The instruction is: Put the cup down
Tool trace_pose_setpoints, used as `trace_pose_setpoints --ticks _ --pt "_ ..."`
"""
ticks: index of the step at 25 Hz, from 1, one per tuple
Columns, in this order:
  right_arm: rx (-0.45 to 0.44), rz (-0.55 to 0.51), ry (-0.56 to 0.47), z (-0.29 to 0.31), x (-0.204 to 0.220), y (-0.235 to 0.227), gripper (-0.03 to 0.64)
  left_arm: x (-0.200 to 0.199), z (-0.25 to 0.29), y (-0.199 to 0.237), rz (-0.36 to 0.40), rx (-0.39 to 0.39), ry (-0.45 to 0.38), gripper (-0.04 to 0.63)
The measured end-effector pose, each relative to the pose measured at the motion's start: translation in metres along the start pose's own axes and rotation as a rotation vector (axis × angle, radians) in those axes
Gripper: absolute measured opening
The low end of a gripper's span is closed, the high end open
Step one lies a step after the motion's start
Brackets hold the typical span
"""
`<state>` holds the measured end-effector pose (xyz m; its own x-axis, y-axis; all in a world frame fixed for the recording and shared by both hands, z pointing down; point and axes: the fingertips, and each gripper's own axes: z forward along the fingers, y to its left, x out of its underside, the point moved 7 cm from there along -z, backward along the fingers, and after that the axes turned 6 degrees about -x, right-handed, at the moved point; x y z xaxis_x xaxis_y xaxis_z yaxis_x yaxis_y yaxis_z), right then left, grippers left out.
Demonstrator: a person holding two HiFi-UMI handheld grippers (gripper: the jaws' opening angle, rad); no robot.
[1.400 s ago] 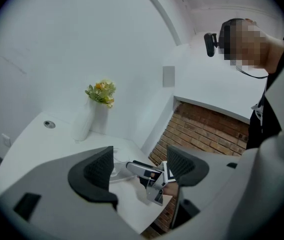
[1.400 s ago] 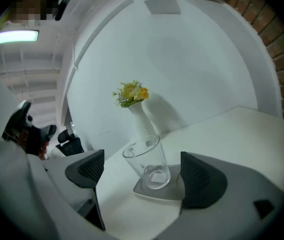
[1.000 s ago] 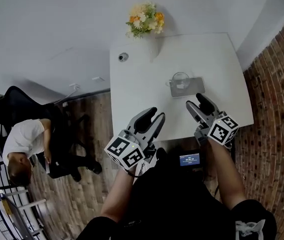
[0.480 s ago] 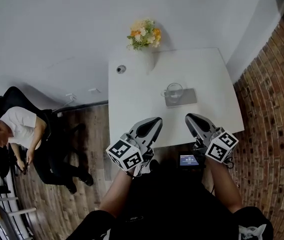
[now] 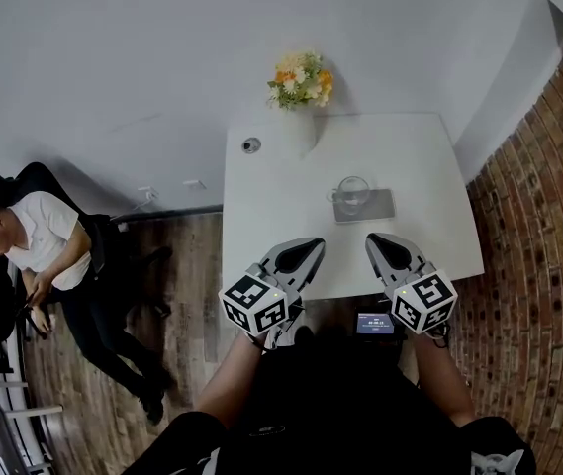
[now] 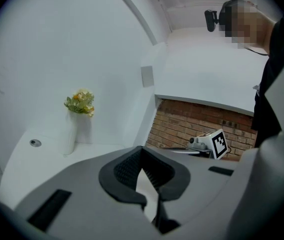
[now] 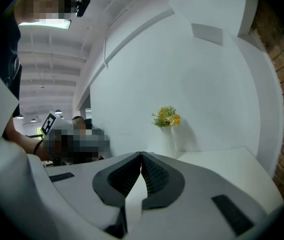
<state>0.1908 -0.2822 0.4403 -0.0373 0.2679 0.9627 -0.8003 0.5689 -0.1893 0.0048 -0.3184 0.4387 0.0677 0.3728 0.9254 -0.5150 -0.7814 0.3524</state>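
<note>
- One cup on one mat, centre of frame, on the table.
- One vase, top centre.
- Two grippers, lower centre: left gripper, right gripper, side by side, aimed tableward, short of the cup.
- Both pairs of jaws pressed together, empty.

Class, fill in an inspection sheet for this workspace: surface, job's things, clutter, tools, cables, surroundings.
Surface: white table, mostly bare.
Job's things: glass cup upright on a grey mat.
Clutter: vase of flowers at the far edge; small round object near it.
Tools: left tool and right tool both shut, empty, by the table's near edge.
Cables: nothing seen.
Surroundings: brick wall at right; wooden floor and a person at left.
</note>
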Motion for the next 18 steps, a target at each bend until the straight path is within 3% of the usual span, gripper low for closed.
trace_pose_setpoints --ticks 8,18 --pt "0.037 -0.012 0.000 -0.001 -0.003 -0.003 0.015 0.001 0.000 -0.003 -0.006 0.004 0.008 0.008" --pt "0.064 0.047 -0.015 -0.012 0.002 -0.008 0.015 0.007 -0.001 -0.013 -0.013 0.013 0.017 0.008"
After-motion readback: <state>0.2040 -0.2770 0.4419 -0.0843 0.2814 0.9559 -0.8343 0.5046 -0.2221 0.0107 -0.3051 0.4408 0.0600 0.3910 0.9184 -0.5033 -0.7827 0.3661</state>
